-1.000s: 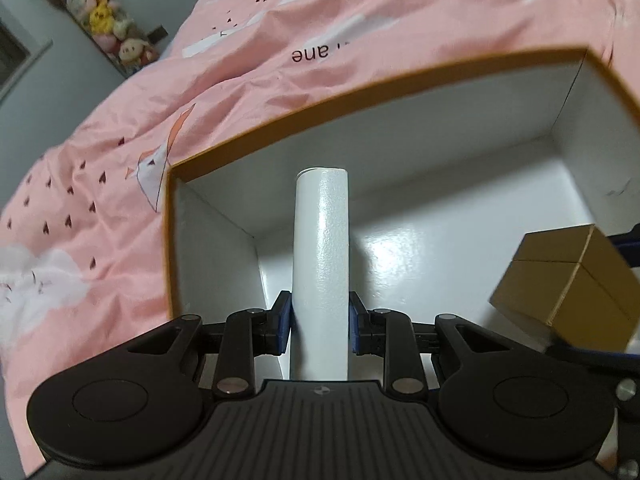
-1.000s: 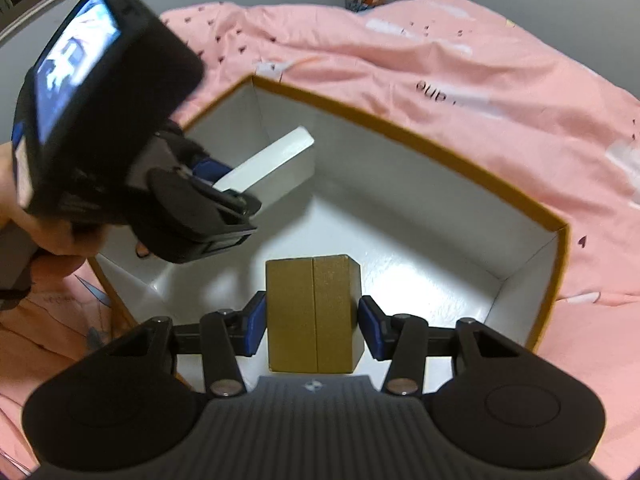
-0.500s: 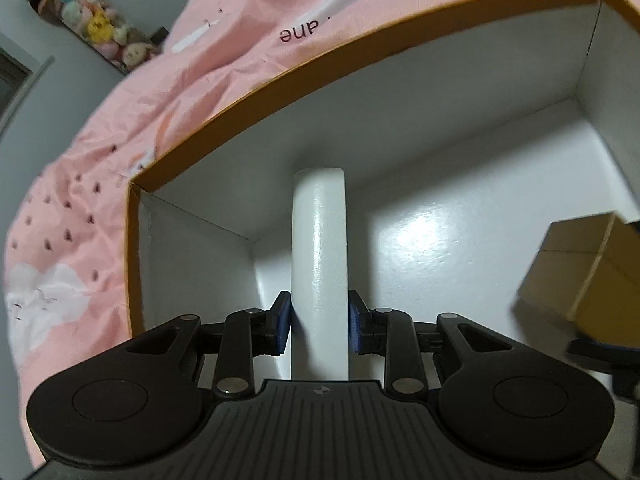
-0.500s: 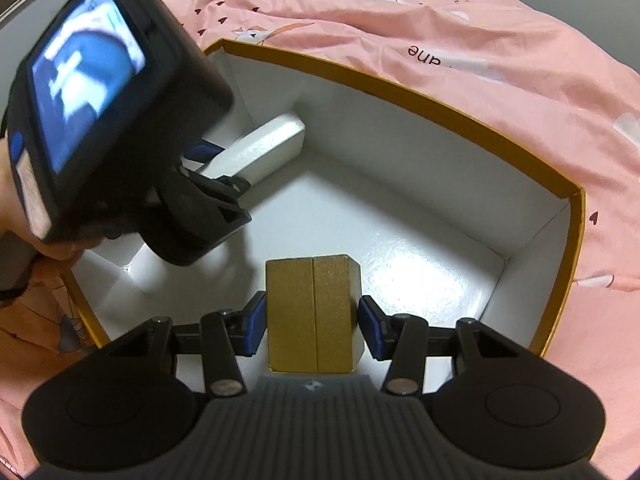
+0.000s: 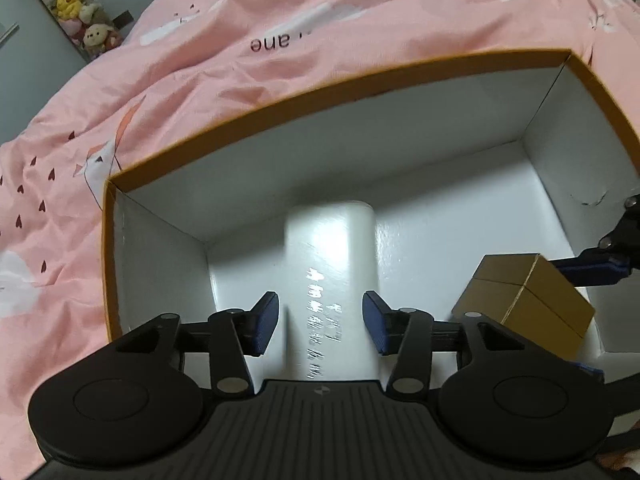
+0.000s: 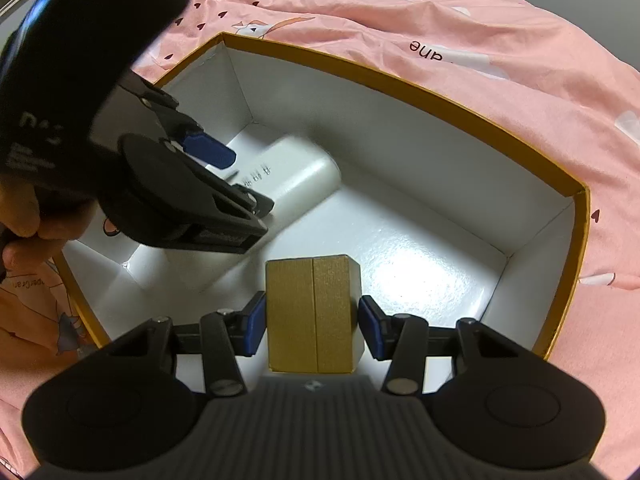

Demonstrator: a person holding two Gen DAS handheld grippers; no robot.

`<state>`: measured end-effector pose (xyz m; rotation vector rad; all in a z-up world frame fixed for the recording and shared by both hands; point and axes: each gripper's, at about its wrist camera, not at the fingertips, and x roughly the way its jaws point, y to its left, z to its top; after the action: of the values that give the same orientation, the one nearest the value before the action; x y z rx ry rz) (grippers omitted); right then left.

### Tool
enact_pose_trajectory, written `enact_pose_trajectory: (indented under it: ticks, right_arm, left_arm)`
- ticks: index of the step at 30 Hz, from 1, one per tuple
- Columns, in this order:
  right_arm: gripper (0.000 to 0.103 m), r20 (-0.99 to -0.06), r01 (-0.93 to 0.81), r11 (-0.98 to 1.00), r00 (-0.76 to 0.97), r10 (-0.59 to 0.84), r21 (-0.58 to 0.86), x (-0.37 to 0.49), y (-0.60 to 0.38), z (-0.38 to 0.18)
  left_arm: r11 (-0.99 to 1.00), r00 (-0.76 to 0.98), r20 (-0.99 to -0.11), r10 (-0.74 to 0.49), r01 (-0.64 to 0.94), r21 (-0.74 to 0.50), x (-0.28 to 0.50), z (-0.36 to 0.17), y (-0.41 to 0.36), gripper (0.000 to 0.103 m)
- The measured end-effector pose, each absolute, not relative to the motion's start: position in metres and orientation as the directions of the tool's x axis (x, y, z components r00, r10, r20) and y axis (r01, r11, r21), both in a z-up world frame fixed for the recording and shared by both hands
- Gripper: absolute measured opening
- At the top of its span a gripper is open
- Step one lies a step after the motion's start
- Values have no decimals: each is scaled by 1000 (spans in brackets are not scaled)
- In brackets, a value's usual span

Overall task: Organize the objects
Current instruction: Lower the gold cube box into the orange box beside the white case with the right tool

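My left wrist view looks down into the open box point(image 5: 400, 76), orange-rimmed and white inside, resting on the pink bedspread point(image 5: 160, 92). The white tube point(image 5: 330, 280) lies flat on the box floor, pointing toward 12 o'clock. At 4 o'clock in that view the gold carton point(image 5: 524, 292) shows two faces and a blue pad of the other tool against it. Plush toys point(image 5: 76, 8) stand at 10 o'clock, which the right view shows only as a scrap at its top edge.

The right wrist view adds what the left cannot: my left hand point(image 6: 24, 216) on its handle at 9 o'clock, and the tube's printed lettering seen from the side.

The left gripper point(image 5: 320, 322) has its fingers spread, a slim gap on either side of the tube, touching nothing. The right gripper point(image 6: 311, 330) also stands apart from the carton point(image 6: 312, 312), gaps visible at both pads; the carton sits on the box floor point(image 6: 420, 264) near its front edge.
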<state>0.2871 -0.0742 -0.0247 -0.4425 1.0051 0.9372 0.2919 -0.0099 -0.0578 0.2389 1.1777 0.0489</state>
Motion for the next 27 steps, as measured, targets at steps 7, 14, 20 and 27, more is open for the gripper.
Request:
enact_pose_trajectory:
  ticks: [7, 14, 20, 27]
  right_arm:
    - [50, -866, -835, 539, 184, 464, 112, 287, -63, -27]
    - [50, -887, -843, 526, 155, 435, 111, 287, -36, -35]
    - [50, -895, -845, 526, 159, 416, 95, 290, -15, -41]
    - [50, -886, -859, 506, 175, 429, 75, 290, 7, -39]
  left_arm:
    - [980, 449, -890, 83, 123, 153, 283, -37, 12, 56]
    - [973, 536, -843, 39, 172, 155, 262, -13, 38, 64]
    - [986, 550, -834, -40, 155, 55, 248, 4, 71, 61]
    - [990, 573, -817, -68, 142, 17, 231, 12, 94, 61]
